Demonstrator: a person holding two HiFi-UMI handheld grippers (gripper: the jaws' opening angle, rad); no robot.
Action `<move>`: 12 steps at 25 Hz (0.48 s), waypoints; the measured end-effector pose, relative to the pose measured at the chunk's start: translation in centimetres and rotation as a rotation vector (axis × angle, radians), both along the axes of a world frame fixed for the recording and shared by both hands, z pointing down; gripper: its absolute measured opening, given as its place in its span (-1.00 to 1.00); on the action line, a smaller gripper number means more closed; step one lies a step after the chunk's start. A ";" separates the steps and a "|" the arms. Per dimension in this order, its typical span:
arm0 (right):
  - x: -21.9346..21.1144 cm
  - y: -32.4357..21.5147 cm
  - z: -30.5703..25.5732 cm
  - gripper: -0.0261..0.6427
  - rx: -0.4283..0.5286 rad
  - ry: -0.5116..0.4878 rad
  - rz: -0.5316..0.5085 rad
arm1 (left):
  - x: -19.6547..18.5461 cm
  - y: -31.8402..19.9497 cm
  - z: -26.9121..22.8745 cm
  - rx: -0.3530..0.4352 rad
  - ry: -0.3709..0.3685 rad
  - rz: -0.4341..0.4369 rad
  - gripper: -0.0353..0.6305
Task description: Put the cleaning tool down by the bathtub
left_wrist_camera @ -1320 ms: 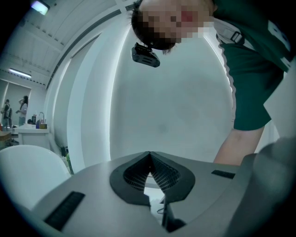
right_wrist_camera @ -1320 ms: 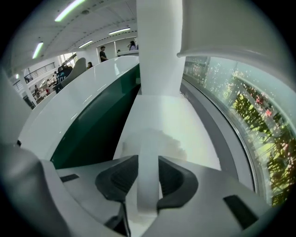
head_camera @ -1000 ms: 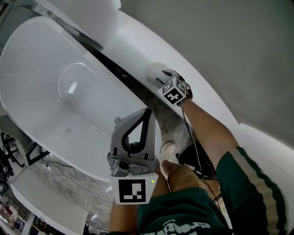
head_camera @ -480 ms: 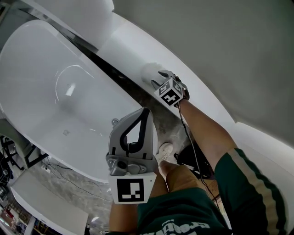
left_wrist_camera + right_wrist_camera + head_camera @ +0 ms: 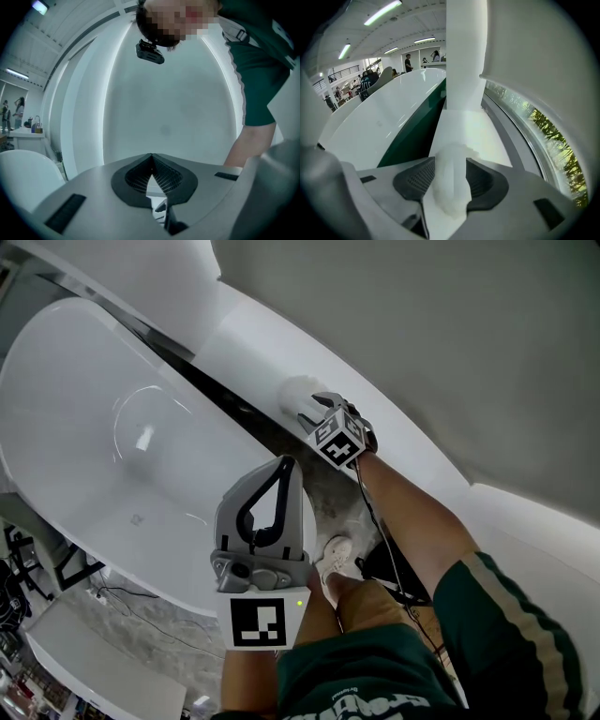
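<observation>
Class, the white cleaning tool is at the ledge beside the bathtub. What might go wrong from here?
The right tongs have just been opening, but the fluffy cleaning tool is between their pads; lifting away may drag it along. It sits near the ledge edge above the dark gap beside the bathtub, so a nudge might drop it in.

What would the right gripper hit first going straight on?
The right gripper has just been opening its jaws around the fluffy white cleaning tool; it would likely meet that first, then the white ledge beneath.
</observation>
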State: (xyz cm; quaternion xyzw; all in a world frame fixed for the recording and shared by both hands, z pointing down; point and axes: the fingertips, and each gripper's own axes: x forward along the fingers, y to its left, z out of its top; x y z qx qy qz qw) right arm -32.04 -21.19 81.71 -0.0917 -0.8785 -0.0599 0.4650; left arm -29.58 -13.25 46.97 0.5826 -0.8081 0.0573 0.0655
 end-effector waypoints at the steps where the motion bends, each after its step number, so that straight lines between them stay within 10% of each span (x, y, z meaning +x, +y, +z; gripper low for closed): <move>1: 0.1 0.2 -0.5 -0.33 -0.002 -0.009 0.004 | 0.2 0.0 -0.3 0.003 -0.003 0.002 -0.88; 12: 1.9 -0.1 -7.2 -0.33 -0.007 -0.089 0.057 | 2.2 -0.2 -3.9 0.021 -0.020 0.035 -0.88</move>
